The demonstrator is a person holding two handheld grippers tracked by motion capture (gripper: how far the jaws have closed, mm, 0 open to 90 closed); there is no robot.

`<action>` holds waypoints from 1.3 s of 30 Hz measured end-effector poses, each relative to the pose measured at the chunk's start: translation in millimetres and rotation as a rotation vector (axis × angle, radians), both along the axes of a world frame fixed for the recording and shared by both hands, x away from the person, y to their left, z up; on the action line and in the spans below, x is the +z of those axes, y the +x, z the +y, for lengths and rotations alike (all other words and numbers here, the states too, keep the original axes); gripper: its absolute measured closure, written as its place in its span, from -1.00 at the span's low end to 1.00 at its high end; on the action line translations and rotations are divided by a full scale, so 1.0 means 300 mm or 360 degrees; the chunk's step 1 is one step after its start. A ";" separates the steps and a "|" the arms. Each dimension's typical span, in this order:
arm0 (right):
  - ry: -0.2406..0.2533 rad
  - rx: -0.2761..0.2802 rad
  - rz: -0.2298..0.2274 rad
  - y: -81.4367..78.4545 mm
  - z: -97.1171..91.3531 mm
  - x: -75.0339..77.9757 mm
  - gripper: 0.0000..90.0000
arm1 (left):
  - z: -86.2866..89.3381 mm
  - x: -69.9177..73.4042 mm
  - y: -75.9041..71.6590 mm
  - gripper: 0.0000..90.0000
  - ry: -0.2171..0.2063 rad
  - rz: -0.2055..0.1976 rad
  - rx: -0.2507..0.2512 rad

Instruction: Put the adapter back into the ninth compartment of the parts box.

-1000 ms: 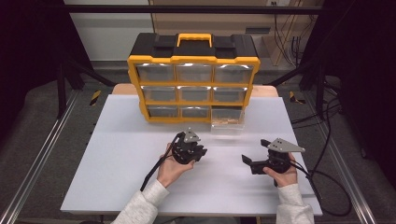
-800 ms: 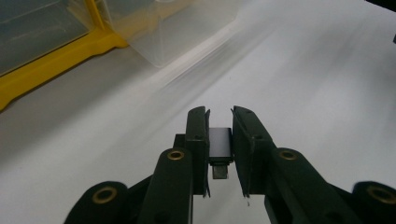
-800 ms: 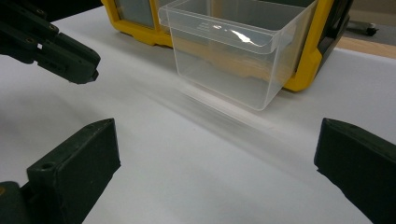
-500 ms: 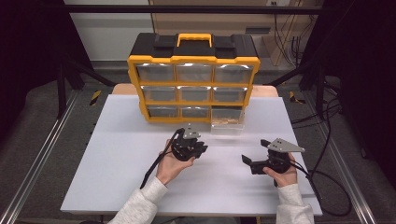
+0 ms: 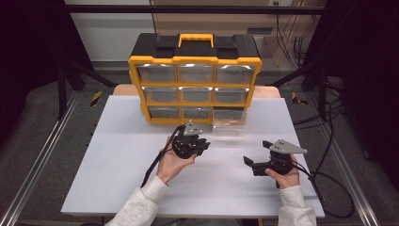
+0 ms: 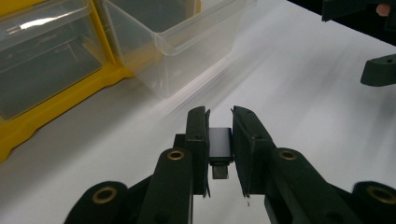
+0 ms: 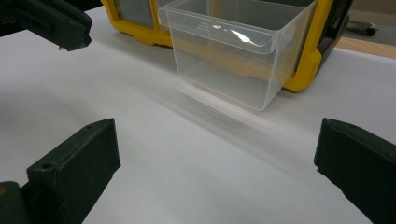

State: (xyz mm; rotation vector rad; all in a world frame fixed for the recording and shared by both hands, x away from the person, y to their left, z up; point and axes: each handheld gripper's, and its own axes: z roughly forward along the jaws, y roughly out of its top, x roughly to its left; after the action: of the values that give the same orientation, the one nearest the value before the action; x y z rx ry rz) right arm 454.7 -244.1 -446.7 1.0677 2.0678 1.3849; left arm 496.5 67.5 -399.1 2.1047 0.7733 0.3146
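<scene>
A small black flat piece like a USB stick (image 6: 220, 144) sits clamped between the pads of my left gripper (image 6: 219, 114), which is shut on it. In the high view the left gripper (image 5: 203, 144) hangs above the white table, just in front of the yellow and black drawer cabinet (image 5: 195, 80). A clear drawer (image 5: 229, 123) sticks out from the cabinet's bottom right slot; it shows at upper left in the left gripper view as drawer (image 6: 173, 42). My right gripper (image 5: 256, 153) rests lower right, jaws wide open with nothing between them (image 7: 217, 128), facing the drawer (image 7: 243, 56).
The white table top (image 5: 117, 165) has free room on the left and in front. Metal rails run along both sides, and cables (image 5: 329, 179) trail off the right edge. The other cabinet drawers are pushed in.
My left gripper has lifted a little with the black piece still in it, shifting slightly toward the cabinet. The right gripper has stayed put.
</scene>
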 end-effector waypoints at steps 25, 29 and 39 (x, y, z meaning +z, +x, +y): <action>0.0000 0.0006 0.0001 0.000 0.001 -0.001 -0.99 | -0.039 0.084 0.019 0.69 -0.0024 -0.0055 -0.0021; -0.0003 0.0005 0.0002 0.001 0.001 -0.002 -0.99 | -0.044 0.091 0.025 0.69 -0.0025 -0.0058 -0.0021; -0.0003 0.0009 0.0003 0.002 0.002 -0.003 -0.99 | -0.052 0.112 0.045 0.69 -0.0038 -0.0069 -0.0017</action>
State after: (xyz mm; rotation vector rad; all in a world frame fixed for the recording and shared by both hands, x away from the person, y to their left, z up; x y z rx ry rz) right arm 455.1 -243.4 -447.5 1.0632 2.0749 1.3846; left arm 509.9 51.9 -365.5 2.0720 0.7369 0.3428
